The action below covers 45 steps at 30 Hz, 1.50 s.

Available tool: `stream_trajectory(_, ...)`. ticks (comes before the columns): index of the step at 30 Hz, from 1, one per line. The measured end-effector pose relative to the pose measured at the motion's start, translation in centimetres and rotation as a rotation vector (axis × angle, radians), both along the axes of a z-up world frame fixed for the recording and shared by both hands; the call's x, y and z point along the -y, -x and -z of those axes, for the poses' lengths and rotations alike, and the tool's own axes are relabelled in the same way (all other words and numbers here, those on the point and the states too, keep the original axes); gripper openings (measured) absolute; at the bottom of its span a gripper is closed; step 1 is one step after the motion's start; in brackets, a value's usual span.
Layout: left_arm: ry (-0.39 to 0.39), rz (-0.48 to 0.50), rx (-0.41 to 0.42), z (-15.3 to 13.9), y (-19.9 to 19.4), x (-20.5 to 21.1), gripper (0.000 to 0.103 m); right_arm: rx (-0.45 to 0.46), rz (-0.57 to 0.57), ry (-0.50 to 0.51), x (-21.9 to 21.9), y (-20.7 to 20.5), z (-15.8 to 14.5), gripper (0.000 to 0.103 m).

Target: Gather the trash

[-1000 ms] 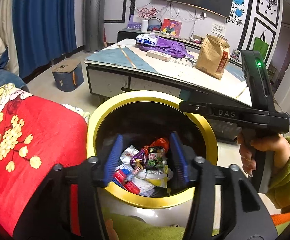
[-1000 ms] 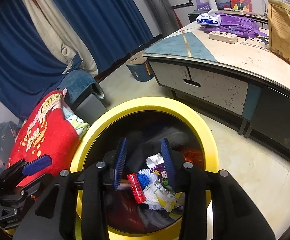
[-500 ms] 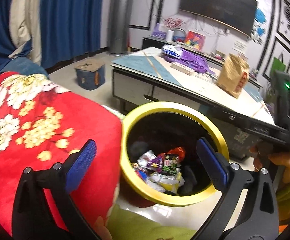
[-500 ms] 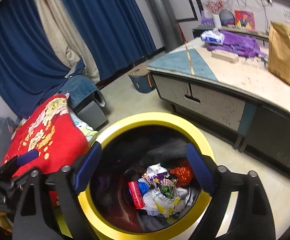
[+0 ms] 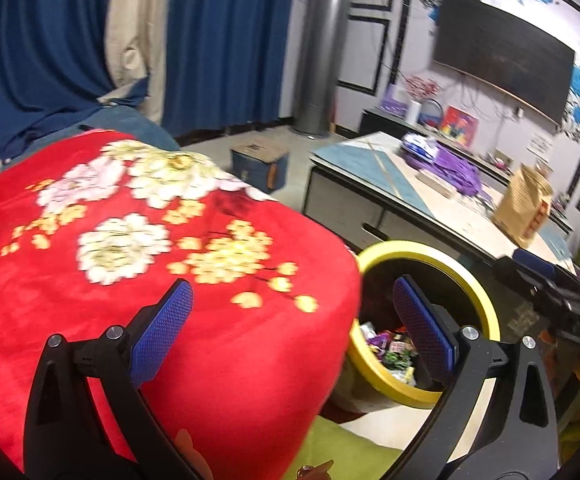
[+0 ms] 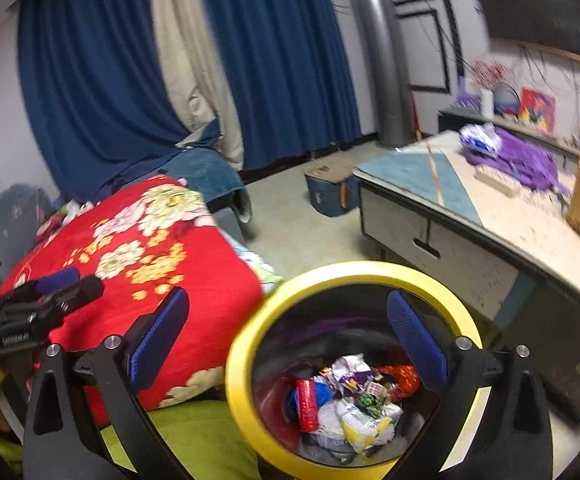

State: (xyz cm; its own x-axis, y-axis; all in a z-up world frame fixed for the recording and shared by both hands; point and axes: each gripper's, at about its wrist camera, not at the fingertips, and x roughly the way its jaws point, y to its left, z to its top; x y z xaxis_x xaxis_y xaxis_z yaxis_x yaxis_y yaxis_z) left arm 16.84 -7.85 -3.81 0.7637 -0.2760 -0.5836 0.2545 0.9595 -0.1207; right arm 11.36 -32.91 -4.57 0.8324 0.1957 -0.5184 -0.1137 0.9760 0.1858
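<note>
A yellow-rimmed bin (image 6: 246,344) stands on the floor and holds a pile of wrappers (image 6: 354,396) with a red can (image 6: 307,400). It also shows in the left wrist view (image 5: 486,312), half hidden by a red flowered blanket (image 5: 150,248). My right gripper (image 6: 288,336) is open and empty above the bin's left rim. My left gripper (image 5: 292,328) is open and empty over the blanket's edge, left of the bin. The left gripper also shows at the left of the right wrist view (image 6: 38,304).
A low table (image 6: 490,216) stands behind the bin with a brown paper bag (image 5: 524,208), a purple cloth (image 6: 524,160) and a white packet (image 6: 478,136) on it. A blue box (image 6: 328,192) sits on the floor. Blue curtains (image 6: 102,92) hang behind.
Both grippers have opened wide and let trash fall into the bin. Both have drawn back and swung left, the left one onto the red blanket.
</note>
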Motion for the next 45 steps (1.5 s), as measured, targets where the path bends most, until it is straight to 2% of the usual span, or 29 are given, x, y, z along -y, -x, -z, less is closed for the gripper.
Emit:
stream_trajectory(7,-0.026,-0.088,0.054,-1.2,2.2,-2.9,0.092,0.090,-0.081,0.048,-4.7,1.8,-1.0,0.097)
stream_trajectory(14,-0.048,-0.143,0.151,-2.2,6.1,-5.0,0.092,0.189,-0.130,0.052,-7.6,4.2,-1.2,0.097)
stream_trajectory(20,-0.046,-0.169,0.215,-1.7,8.9,-6.1,0.092,0.351,-0.112,0.052,-8.8,6.5,-1.6,0.097)
stream_trajectory(23,-0.027,-0.186,0.239,-1.7,9.7,-6.6,0.092,0.393,-0.081,0.035,-8.5,7.1,-1.4,0.097)
stream_trajectory(45,-0.018,-0.188,0.263,-1.6,10.1,-6.4,0.092,0.367,-0.081,0.061,-8.9,6.8,-0.5,0.097)
